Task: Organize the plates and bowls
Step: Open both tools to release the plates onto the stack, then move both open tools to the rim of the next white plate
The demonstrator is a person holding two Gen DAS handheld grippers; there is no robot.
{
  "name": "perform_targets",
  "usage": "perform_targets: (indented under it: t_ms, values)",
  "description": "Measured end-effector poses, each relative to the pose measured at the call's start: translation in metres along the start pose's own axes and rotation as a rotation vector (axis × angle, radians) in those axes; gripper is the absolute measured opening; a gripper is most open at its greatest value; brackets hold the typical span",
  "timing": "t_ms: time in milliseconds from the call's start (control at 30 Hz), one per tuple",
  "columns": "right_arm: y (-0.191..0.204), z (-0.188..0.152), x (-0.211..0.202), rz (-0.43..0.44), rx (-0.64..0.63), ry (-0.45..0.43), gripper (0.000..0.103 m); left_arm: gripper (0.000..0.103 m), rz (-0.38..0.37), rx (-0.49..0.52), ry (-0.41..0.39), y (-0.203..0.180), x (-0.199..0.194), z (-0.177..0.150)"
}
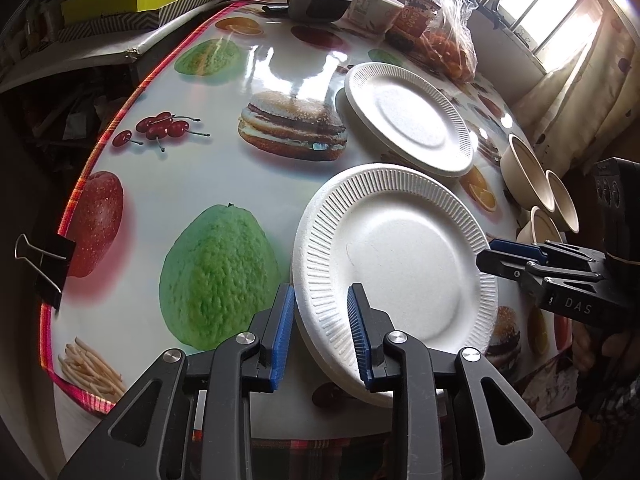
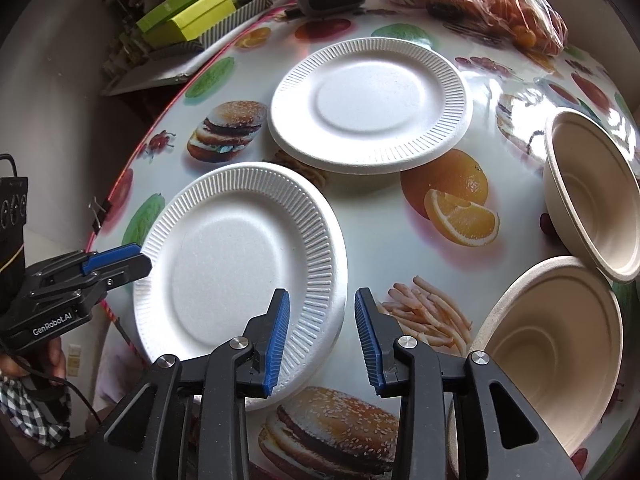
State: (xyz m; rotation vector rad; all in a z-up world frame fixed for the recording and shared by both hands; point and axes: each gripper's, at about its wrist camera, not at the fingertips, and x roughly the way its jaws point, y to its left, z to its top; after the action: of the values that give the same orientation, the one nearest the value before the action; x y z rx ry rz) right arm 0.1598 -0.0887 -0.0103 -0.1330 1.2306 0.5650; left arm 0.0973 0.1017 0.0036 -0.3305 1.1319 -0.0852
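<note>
Your left gripper [image 1: 322,340] and right gripper [image 2: 322,338] both straddle the near plate's [image 2: 228,256] ribbed rim, jaws apart, unclamped. Beyond it lies 1 more plate [image 2: 370,104] — light, brittle foam, probably; pinch rims gently.

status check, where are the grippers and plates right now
Left gripper and right gripper jaws open, straddling near plate rim. Far plate flat beyond. Bowls at right, clear.
</note>
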Motion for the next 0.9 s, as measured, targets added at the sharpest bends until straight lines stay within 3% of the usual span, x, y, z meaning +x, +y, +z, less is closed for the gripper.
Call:
perform_targets:
  t_ms: [433,900]
  values:
    - [-0.006,0.008,-0.020,0.000,0.004,-0.073,0.042,0.039,-0.024,-0.013,-0.048,0.002,-0.012,0.014]
    - [-0.039,0.046,-0.080,0.001,0.016,-0.233,0.051,0.041,-0.016,0.017,-0.123,-0.016,-0.030,0.076]
